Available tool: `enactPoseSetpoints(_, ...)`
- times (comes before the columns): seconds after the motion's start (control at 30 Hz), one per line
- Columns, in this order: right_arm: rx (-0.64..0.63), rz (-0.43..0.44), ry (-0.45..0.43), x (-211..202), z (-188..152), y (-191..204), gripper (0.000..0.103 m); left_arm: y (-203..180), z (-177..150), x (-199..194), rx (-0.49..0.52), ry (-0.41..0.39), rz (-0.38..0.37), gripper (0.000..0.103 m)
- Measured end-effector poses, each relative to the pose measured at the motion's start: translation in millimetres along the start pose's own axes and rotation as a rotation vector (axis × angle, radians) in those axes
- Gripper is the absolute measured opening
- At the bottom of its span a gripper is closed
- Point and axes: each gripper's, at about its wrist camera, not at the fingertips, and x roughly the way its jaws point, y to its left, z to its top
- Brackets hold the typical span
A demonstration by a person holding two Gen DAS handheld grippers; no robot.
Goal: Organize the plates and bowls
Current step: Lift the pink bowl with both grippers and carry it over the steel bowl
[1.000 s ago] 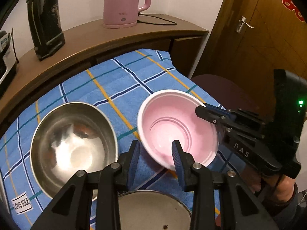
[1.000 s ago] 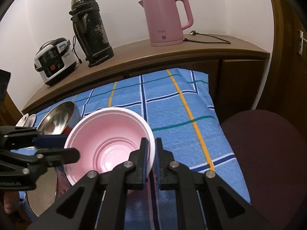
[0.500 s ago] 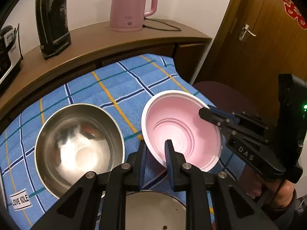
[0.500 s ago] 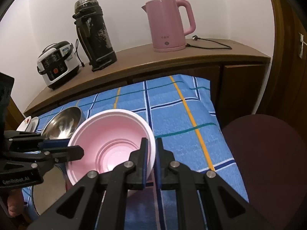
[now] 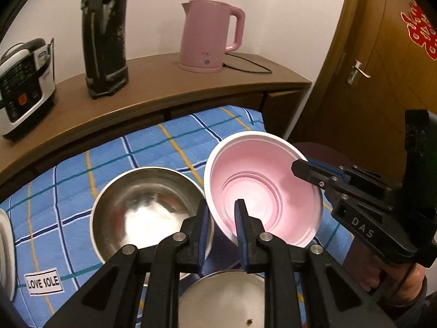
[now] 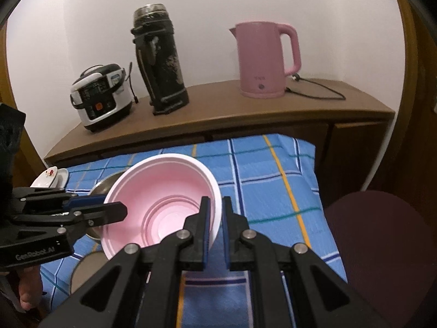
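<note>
A pink plastic bowl (image 5: pixel 267 188) (image 6: pixel 166 191) hangs tilted above the blue checked cloth (image 5: pixel 153 147), held from two sides. My left gripper (image 5: pixel 221 206) is shut on its near rim, one pad inside and one outside. My right gripper (image 6: pixel 215 204) is shut on the opposite rim; in the left wrist view the right gripper (image 5: pixel 301 167) clamps the right edge. The left gripper (image 6: pixel 120 211) shows at the bowl's left edge in the right wrist view. A large steel bowl (image 5: pixel 142 205) rests on the cloth just left of the pink one.
A second steel vessel (image 5: pixel 224 298) lies under my left gripper. Small white dishes (image 6: pixel 50 176) sit at the cloth's far left. The wooden counter (image 6: pixel 218 109) behind carries a pink kettle (image 6: pixel 265 60), black flask (image 6: pixel 158 63) and rice cooker (image 6: pixel 101 95). A dark red seat (image 6: pixel 382 240) is at right.
My left gripper's jaws closed onto the pink bowl's rim. Both grippers then rose, carrying the bowl up off the cloth.
</note>
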Motion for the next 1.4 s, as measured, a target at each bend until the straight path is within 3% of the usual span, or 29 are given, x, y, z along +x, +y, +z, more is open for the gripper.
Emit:
enactPoseSetpoints(0.23,-0.037,0.010,-0.004,4.8,10.0,17.2,0.008,12.2,0.2,-10.7,-0.010,-0.030,0.040,0.020)
enactPoseSetpoints(1.4,-0.145,0.057,0.044,29.5,30.7,83.9,0.010,78.7,-11.1,-36.9,-0.124,-0.072,0.077,0.021)
